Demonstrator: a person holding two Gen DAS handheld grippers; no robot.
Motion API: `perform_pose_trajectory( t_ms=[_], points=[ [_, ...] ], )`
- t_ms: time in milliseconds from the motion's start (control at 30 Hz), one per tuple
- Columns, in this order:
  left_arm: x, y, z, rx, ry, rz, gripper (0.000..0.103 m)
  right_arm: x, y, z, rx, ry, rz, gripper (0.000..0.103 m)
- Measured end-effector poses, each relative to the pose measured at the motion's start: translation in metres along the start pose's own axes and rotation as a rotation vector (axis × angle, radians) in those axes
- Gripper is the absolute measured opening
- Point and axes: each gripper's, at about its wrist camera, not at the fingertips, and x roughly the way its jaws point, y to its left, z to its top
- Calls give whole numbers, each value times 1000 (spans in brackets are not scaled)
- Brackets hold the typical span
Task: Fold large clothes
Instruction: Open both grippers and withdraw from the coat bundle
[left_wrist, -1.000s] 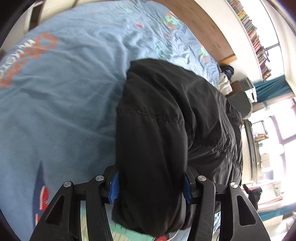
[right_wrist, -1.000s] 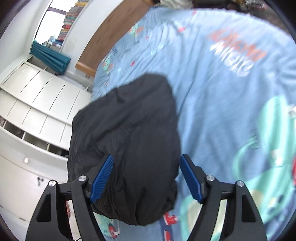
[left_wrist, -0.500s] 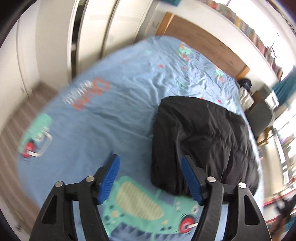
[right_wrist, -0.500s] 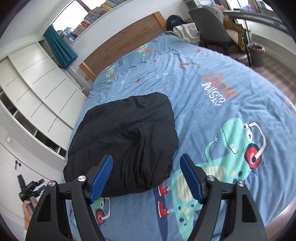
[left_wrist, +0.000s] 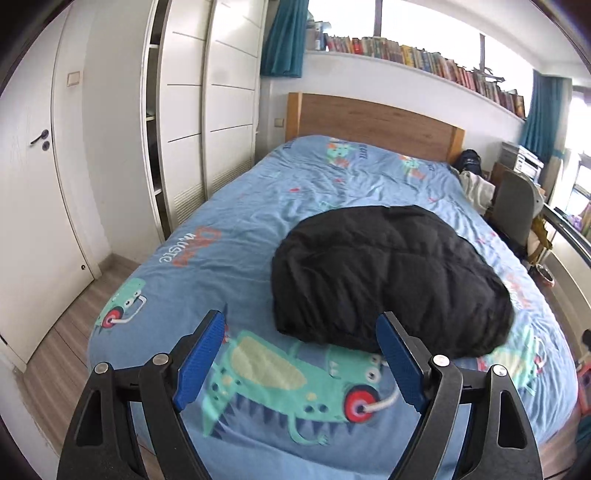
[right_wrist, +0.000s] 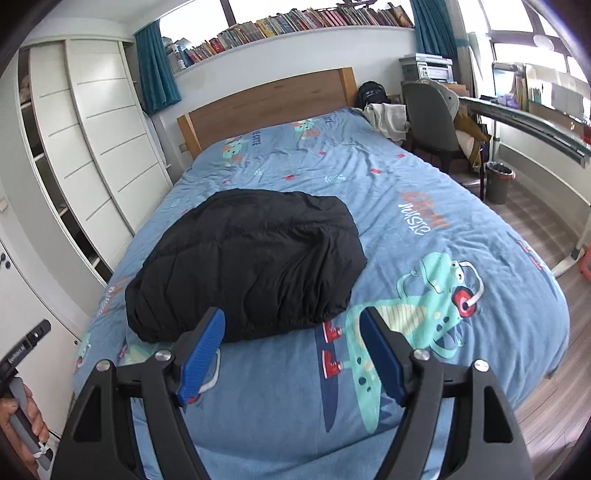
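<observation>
A bed (left_wrist: 258, 221) fills the middle of the room, covered by a blue duvet cover (right_wrist: 424, 192) printed with green cartoon dinosaurs wearing red headphones and with orange lettering. A wooden headboard (left_wrist: 369, 122) stands at its far end. White wardrobe doors (left_wrist: 229, 110) line one side, one panel slid partly open, and a white door (left_wrist: 33, 177) with a dark handle stands nearer. Above the headboard a long shelf of books (right_wrist: 295, 22) runs under the window, with teal curtains (right_wrist: 155, 55) at both ends. On the other side stand a grey chair (right_wrist: 428, 114) draped with clothes, a dark bin (right_wrist: 498, 181) and a long worktop (right_wrist: 535, 114). The floor (right_wrist: 532, 214) is wood plank.
</observation>
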Motion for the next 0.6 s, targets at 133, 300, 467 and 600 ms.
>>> perform_pose_trajectory(
  t_ms=[133,300,467,600],
  points=[
    [-16,-13,-11,59,-19,4,89,-21,12,-24,-46,-21,-41,84],
    [-30,-20,-23,100,-30,42,92,-37,25,-43,-106,-44,-73,86],
    [-35,-30,-30,131,-44,68,92,-54,36,-53,-144,-93,-91,87],
    [-39,-34,-33,114,-85,47,93,-65,41,-55,-169,-134,-98,87]
  ],
)
